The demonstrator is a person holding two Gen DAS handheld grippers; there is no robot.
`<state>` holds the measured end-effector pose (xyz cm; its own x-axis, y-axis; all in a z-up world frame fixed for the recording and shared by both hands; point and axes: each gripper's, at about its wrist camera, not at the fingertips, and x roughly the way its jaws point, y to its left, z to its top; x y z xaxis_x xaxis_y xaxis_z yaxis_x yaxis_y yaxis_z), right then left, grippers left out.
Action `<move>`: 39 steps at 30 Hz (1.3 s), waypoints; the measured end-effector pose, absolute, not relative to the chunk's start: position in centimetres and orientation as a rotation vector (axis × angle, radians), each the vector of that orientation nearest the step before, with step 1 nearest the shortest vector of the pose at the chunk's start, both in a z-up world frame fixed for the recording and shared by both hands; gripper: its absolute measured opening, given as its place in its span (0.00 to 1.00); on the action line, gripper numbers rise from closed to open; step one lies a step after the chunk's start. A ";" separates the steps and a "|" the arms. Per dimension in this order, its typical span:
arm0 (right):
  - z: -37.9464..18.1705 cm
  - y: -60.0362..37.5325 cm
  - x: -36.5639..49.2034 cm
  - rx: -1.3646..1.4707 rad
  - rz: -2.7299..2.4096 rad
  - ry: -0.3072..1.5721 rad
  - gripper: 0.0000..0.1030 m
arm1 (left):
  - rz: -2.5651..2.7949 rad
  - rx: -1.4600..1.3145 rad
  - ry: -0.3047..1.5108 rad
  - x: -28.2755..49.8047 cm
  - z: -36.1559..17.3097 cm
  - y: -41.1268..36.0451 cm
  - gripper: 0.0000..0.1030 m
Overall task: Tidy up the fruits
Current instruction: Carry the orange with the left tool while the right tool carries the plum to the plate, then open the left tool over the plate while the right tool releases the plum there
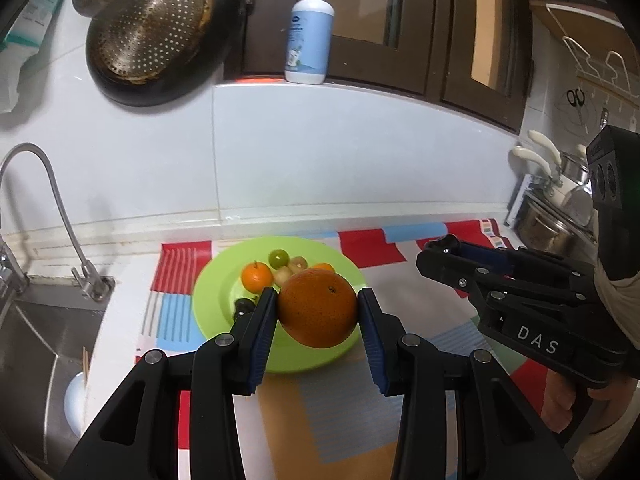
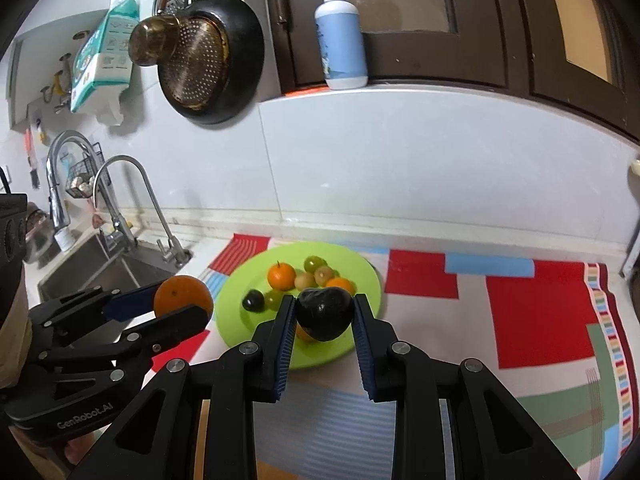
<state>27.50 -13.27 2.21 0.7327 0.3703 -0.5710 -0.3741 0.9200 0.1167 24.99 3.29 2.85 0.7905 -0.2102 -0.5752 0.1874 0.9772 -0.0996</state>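
Your left claw [image 1: 318,312] grips an orange [image 1: 318,309]; your right claw [image 2: 324,318] clamps a dark fruit [image 2: 325,314] above the green plate [image 2: 360,276] of small fruits [image 2: 308,278].

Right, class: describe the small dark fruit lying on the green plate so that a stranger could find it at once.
Start at the green plate on the patterned mat beside the sink. On the plate's sink side, apart from the cluster of orange and green fruit, lies the dark fruit. It is the only near-black one resting on the plate.
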 end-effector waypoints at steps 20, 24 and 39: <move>-0.4 -9.6 33.4 -0.044 0.462 0.674 0.28 | -0.152 -0.041 0.680 30.0 0.0 6.0 0.39; -1.4 -9.3 34.6 -0.046 0.466 0.691 0.28 | -0.152 -0.051 0.709 30.9 -1.1 6.2 0.39; -5.2 -8.1 38.0 -0.052 0.485 0.776 0.28 | -0.161 -0.070 0.807 33.8 -4.9 6.4 0.39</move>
